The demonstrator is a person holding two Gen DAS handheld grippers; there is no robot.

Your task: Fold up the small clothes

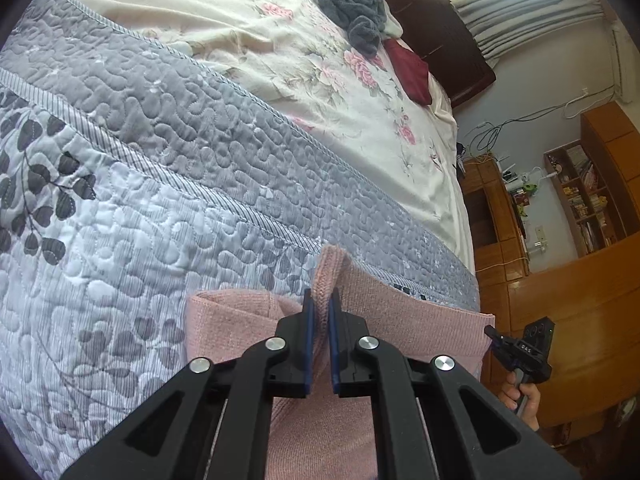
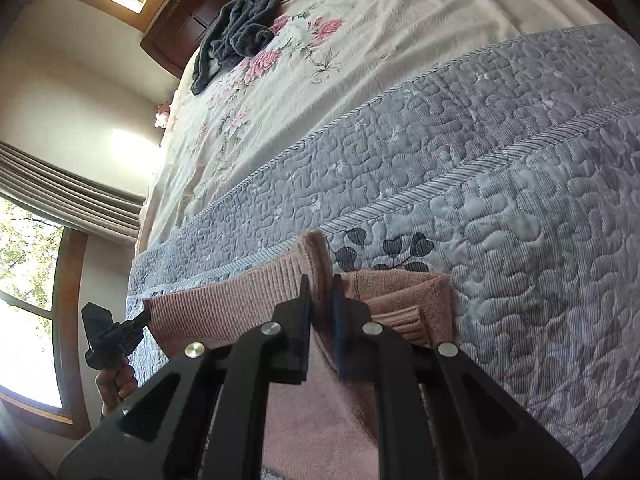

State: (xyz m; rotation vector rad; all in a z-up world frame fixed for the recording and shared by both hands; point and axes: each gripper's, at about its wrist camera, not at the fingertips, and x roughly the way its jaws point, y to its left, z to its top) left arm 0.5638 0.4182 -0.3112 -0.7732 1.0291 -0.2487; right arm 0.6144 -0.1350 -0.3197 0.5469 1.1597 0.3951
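Here the left gripper (image 1: pixel 320 308) has its blue-padded fingers (image 1: pixel 307 344) pinched tight on a raised ridge of the pink knit garment (image 1: pixel 416 316), and the right gripper (image 2: pixel 320 300) clamps a like ridge of the same cloth between its own two fingers (image 2: pixel 306 316). Each hold sits along one edge of the garment, which lies on the near part of the bed, on the grey quilted coverlet (image 1: pixel 168 184), close to the bed's edge.

By my reading the fold is partway through. The garment already shows doubled layers: in the right wrist view a folded corner with a ribbed band tucked under it lies just beside the fingers, and in the left wrist view a flat folded panel sits to the left of the grip. What is left seems to be carrying the pinched edge over and laying it flat; whether more folds are needed I cannot tell, since the grippers hide much of the cloth.

The knit is soft and fine-ribbed, and it stands up in a rounded loop where squeezed. The coverlet is puffy, stitched in pebble shapes with printed dark leaves. Beyond it lie a smooth cream floral sheet (image 1: pixel 256 40), a rumpled grey fleecy garment (image 1: pixel 352 4) and a dark red cloth (image 1: pixel 412 72), both unfolded.
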